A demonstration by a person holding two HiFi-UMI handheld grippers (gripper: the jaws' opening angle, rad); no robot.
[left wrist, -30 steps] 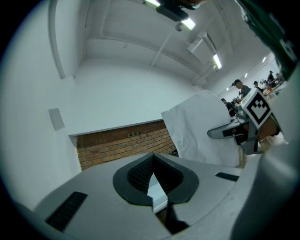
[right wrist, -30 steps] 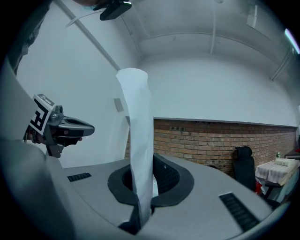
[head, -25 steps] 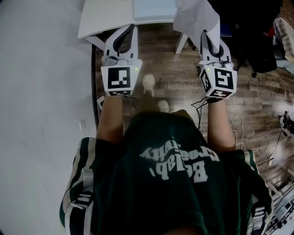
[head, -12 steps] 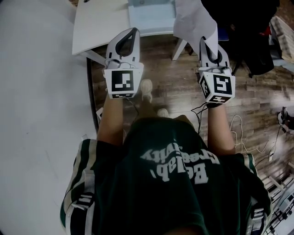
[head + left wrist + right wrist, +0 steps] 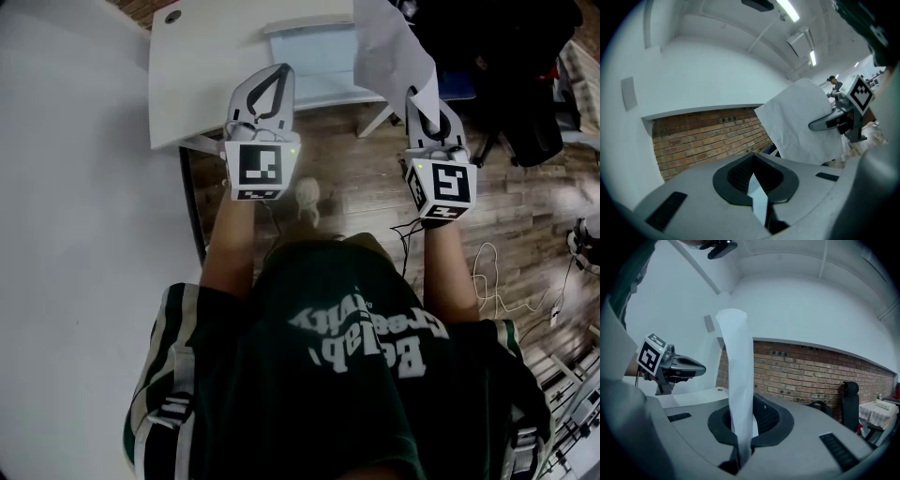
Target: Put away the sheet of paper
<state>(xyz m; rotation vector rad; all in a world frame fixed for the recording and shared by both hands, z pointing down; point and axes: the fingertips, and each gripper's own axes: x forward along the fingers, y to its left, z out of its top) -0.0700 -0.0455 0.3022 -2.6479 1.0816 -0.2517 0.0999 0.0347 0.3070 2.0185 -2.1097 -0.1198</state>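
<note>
Sheet of paper [image 5: 389,47] stands up from the right gripper [image 5: 417,96], whose jaws are pinched tight on its lower edge; in the right gripper view it rises from the jaws as a curled strip [image 5: 738,380]. It hangs in the air above the near edge of the white tabletop [image 5: 202,66], close to a pale blue tray [image 5: 314,52] lying there. The left gripper [image 5: 279,73] is closed with nothing in it, held beside the right and well clear of the sheet. The hold is narrow and the sheet is limp, so a quick swing could make it fold, slide out of the pinch, or catch on the tabletop edge and crease
</note>
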